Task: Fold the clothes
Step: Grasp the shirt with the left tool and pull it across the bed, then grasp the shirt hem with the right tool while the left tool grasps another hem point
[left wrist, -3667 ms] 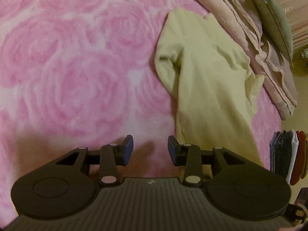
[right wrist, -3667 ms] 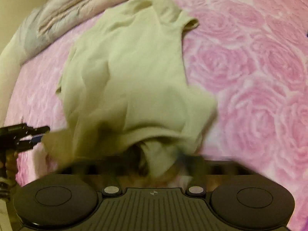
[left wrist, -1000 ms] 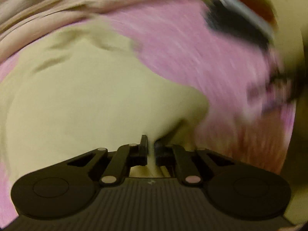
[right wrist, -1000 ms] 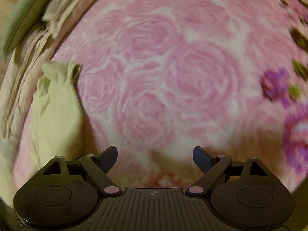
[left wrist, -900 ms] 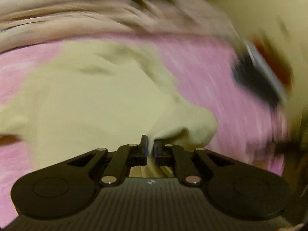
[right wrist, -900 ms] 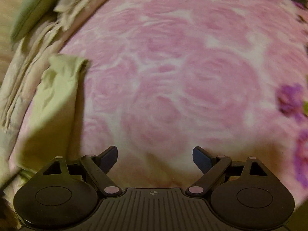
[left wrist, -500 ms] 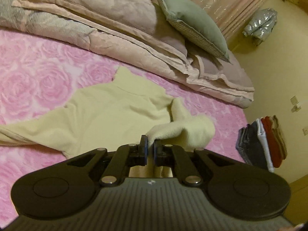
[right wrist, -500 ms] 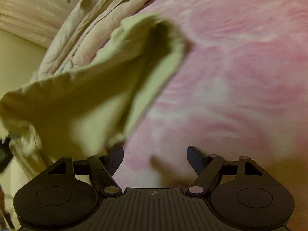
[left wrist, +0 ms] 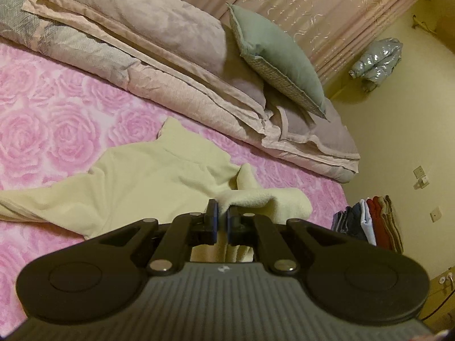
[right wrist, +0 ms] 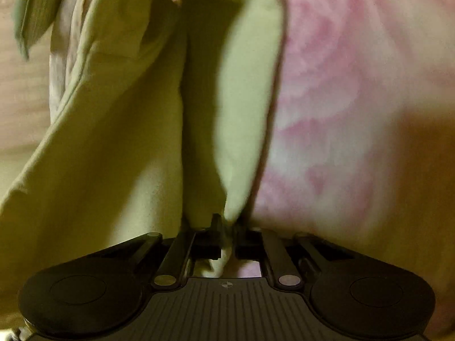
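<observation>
Item: pale yellow top (left wrist: 148,182). It is lying spread on the bed directly ahead of my left claw (left wrist: 221,221), collar at the far end, one sleeve trailing away to the claw's left. The near right part is lifting off the bed in a soft hump that is running straight into the claw's tips.

Left claw: I am pinching it nearly shut on a bunched edge of the top, with cloth showing between the pads and hanging below them.

Right claw (right wrist: 227,237): I am closing it on another edge of the same top (right wrist: 122,156), a narrow tongue of cloth sitting between the pads. The view here is blurred, so I cannot tell how many layers it is catching.

Risks, as I am judging them:
- The right claw is holding only a thin tip of cloth; a pull may be slipping it free and dropping that side.
- If it is gripping one layer only, the fold may be opening crooked.
- The left claw is holding a wad rather than a flat edge, so a crease may be carrying into the fold.
- The trailing sleeve may be dragging and twisting under the body as I am lifting.

Surroundings: pink rose bedspread (left wrist: 42,130) under everything; folded quilts (left wrist: 159,65) and a green cushion (left wrist: 278,62) beyond the top; a stack of folded clothes (left wrist: 369,221) off to the left claw's right.
</observation>
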`<state>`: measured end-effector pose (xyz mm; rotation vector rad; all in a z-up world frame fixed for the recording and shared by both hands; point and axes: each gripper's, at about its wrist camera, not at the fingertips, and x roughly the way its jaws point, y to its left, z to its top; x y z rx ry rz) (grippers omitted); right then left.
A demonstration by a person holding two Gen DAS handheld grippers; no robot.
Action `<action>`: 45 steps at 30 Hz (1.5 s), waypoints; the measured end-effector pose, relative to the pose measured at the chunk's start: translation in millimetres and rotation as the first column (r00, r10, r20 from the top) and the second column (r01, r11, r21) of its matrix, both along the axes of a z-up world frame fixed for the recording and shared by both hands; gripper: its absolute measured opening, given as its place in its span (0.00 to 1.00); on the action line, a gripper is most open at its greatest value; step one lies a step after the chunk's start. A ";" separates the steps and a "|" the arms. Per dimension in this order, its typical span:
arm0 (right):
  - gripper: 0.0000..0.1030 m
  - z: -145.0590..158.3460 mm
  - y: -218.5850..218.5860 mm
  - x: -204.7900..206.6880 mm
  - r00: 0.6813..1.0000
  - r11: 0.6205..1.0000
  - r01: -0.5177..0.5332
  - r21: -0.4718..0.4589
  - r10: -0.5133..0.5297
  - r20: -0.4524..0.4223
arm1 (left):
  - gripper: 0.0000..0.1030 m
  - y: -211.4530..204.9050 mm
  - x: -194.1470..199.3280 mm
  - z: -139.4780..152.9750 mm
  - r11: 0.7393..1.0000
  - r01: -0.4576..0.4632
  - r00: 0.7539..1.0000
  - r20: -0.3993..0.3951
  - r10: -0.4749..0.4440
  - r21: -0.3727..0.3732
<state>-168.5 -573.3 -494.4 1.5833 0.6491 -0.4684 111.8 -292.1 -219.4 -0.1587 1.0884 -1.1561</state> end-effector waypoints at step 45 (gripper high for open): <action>0.12 88.3 86.5 -180.0 0.661 0.436 -0.721 -0.539 0.667 -0.344 | 0.01 161.2 -147.8 -148.6 0.957 0.003 0.949 -0.303 0.089 0.290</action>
